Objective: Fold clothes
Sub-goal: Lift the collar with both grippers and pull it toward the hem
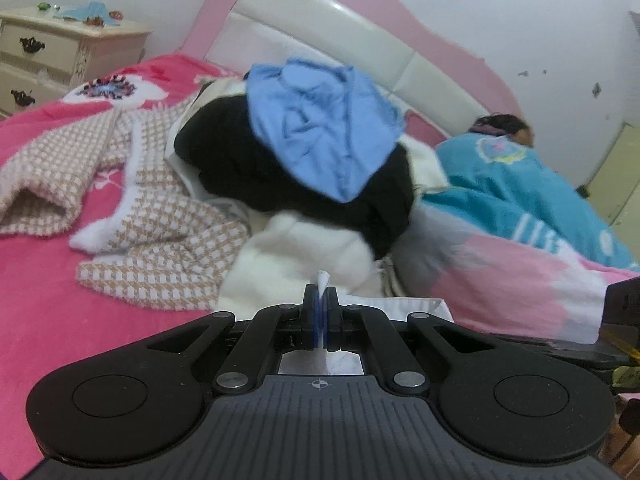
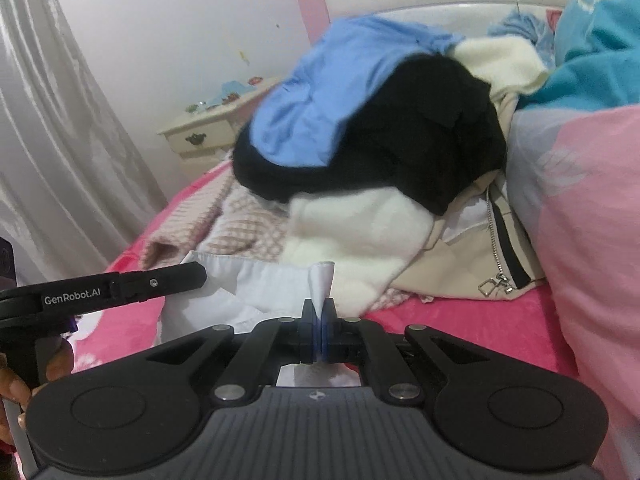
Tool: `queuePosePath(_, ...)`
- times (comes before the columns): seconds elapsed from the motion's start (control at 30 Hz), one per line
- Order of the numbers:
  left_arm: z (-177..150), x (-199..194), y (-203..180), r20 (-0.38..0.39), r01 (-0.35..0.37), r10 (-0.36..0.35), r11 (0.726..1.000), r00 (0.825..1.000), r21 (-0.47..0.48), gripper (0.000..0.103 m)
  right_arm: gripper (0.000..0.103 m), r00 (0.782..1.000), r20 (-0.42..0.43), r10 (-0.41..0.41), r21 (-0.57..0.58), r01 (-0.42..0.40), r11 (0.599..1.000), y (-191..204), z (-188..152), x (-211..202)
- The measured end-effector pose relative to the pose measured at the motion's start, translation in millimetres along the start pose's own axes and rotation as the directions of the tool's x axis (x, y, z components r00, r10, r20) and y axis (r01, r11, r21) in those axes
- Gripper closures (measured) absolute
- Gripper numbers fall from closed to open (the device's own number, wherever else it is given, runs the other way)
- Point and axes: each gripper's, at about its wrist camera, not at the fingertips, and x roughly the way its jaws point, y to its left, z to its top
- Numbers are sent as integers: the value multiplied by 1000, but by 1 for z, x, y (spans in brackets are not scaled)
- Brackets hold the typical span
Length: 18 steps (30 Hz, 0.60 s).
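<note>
A thin white garment [image 2: 240, 284] hangs stretched between my two grippers above the pink bed. My left gripper [image 1: 321, 294] is shut on one pinched edge of this white garment [image 1: 323, 279], which pokes up between the pads. My right gripper [image 2: 320, 306] is shut on another fold of it. In the right wrist view the left gripper [image 2: 120, 286] shows from the side at the left, a hand under it. Behind lies a heap: a blue garment [image 1: 320, 128] on a black one [image 1: 248, 160], a white fleecy one [image 1: 304, 248] below.
A houndstooth jacket [image 1: 132, 200] sprawls on the pink bedspread [image 1: 60, 320] at left. A cream zipped jacket [image 2: 480, 256] and a pink quilt [image 2: 592, 240] lie right. A person in a turquoise robe [image 1: 520, 184] lies by the headboard [image 1: 340, 36]. A cream nightstand [image 1: 68, 52] stands far left.
</note>
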Motion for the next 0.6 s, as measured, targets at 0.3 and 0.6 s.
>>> queuePosePath(0.3, -15, -103, -32, 35, 71, -70, 997, 997, -26, 103, 100, 1000, -23, 4, -126, -7, 992, 71, -26, -93)
queuePosePath(0.6, -67, -192, -55, 32, 120, -120, 993, 992, -3, 103, 100, 998, -59, 32, -158, -41, 987, 121, -85, -164)
